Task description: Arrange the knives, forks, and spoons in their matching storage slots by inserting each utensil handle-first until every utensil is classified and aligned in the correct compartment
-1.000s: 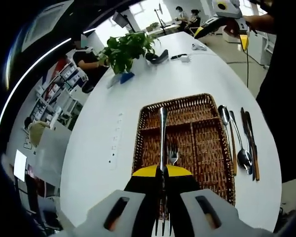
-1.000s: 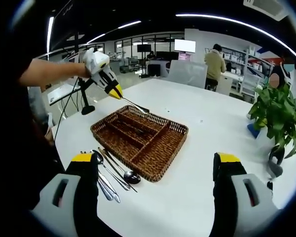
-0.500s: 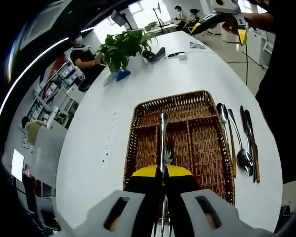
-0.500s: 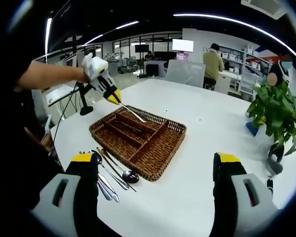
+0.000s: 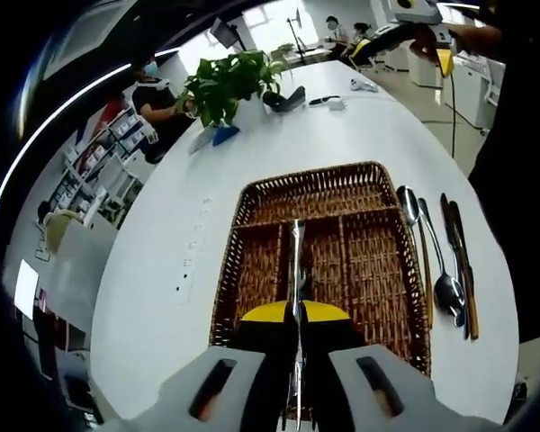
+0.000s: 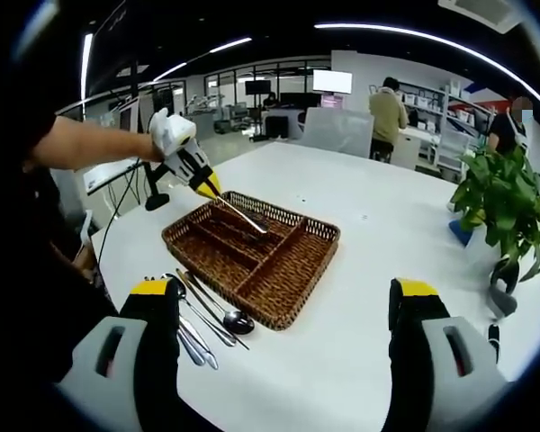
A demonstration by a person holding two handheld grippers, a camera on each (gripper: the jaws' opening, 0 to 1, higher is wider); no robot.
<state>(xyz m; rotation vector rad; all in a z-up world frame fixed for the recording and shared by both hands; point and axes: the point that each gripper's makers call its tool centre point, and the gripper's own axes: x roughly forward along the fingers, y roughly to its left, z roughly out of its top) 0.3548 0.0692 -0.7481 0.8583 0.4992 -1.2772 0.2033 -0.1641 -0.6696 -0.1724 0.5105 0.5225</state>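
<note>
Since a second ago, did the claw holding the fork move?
Yes. In the right gripper view, the left claw has come down toward the brown wicker tray, lowering its silver fork.

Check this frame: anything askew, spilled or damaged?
Nothing stands out. The wicker tray sits flat and intact on the white table; the left gripper holds a fork over a compartment, handle forward. Remaining spoons and knives lie in a neat row beside the tray.
</note>
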